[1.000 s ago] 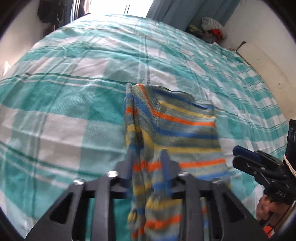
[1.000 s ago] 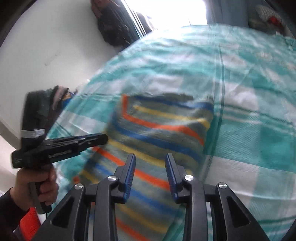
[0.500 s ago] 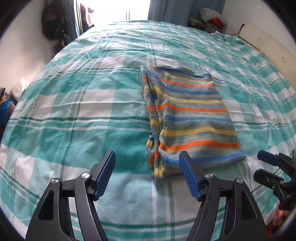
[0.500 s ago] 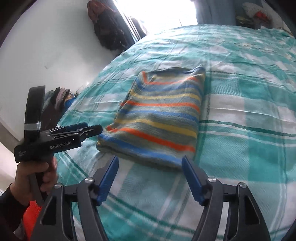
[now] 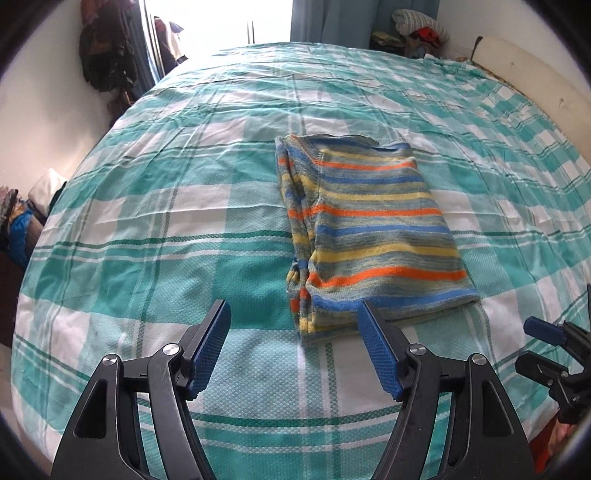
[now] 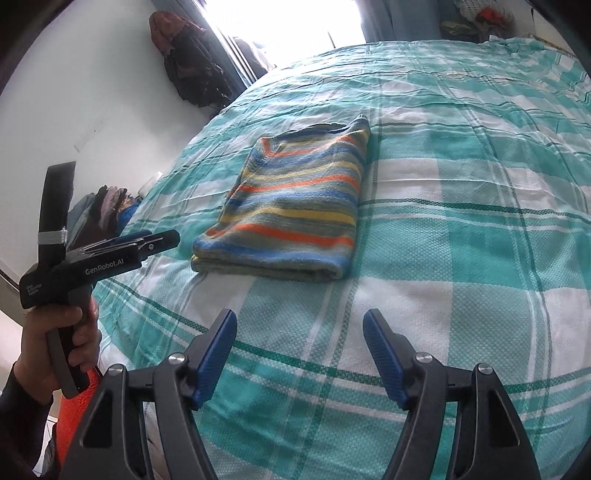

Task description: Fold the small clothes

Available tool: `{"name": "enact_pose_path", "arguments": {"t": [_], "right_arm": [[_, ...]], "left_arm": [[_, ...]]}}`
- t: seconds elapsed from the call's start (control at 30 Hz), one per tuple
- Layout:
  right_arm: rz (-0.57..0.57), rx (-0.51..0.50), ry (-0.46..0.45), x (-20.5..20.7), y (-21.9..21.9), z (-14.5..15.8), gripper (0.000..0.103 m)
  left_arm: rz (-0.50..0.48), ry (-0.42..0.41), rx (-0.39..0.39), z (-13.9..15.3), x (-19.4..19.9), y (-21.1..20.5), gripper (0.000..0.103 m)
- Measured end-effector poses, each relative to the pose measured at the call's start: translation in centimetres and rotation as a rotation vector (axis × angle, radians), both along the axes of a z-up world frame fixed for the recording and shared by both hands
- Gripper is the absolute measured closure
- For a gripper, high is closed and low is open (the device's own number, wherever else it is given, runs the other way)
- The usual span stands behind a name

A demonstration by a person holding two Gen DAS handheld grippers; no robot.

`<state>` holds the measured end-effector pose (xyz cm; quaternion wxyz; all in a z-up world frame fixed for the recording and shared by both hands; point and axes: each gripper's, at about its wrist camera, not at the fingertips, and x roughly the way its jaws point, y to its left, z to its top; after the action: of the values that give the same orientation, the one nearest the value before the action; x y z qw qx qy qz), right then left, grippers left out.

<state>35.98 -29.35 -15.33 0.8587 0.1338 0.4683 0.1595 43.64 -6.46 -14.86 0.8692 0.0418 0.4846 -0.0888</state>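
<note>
A striped knit garment [image 5: 365,229] in blue, yellow, orange and grey lies folded flat on the bed; it also shows in the right wrist view [image 6: 295,206]. My left gripper [image 5: 295,354] is open and empty, a little short of the garment's near edge. My right gripper [image 6: 299,354] is open and empty, further back from the garment. In the right wrist view the left gripper [image 6: 159,240] appears at the left, held in a hand. In the left wrist view the right gripper [image 5: 535,347] shows at the right edge.
The bed has a teal and white checked sheet [image 5: 147,221]. Dark clothes hang on the wall at the far left [image 5: 107,62]. A clothes pile [image 5: 417,26] lies beyond the bed's far end. A pale headboard [image 5: 535,77] runs along the right.
My left gripper let go of the garment and opened; my right gripper opened too. Both pulled back from the garment, which now lies folded on the sheet.
</note>
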Motion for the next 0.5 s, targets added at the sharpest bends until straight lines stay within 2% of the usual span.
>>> {"name": "enact_pose_path", "arguments": {"t": [0.07,0.13,0.2,0.23,0.37,0.5], "right_arm": [[0.000,0.006,0.004,-0.2,-0.3,-0.2,0.032],[0.003,0.016,0.005,-0.3,-0.6,-0.4,0.032],[0.012,0.040,-0.004,0.2,-1.3,-0.5,0.032],[0.010,0.054,-0.013,0.7,-1.8,-0.4,0.032],[-0.040,0.145,-0.058,6.3,-4.7,-0.4,0.032],[-0.027,0.266,-0.017,14.5,-6.3,-2.0,0.032]], "left_arm": [[0.004,0.003,-0.025,-0.1,0.0,0.3,0.024],[0.014,0.012,-0.146,-0.3,0.2,1.4,0.017],[0.036,0.039,-0.309,-1.1,0.7,3.2,0.011],[0.046,0.055,-0.346,-1.7,1.0,3.5,0.011],[0.055,0.115,-0.381,-4.6,2.4,3.3,0.011],[0.036,0.134,-0.412,-6.8,3.5,2.2,0.011]]}}
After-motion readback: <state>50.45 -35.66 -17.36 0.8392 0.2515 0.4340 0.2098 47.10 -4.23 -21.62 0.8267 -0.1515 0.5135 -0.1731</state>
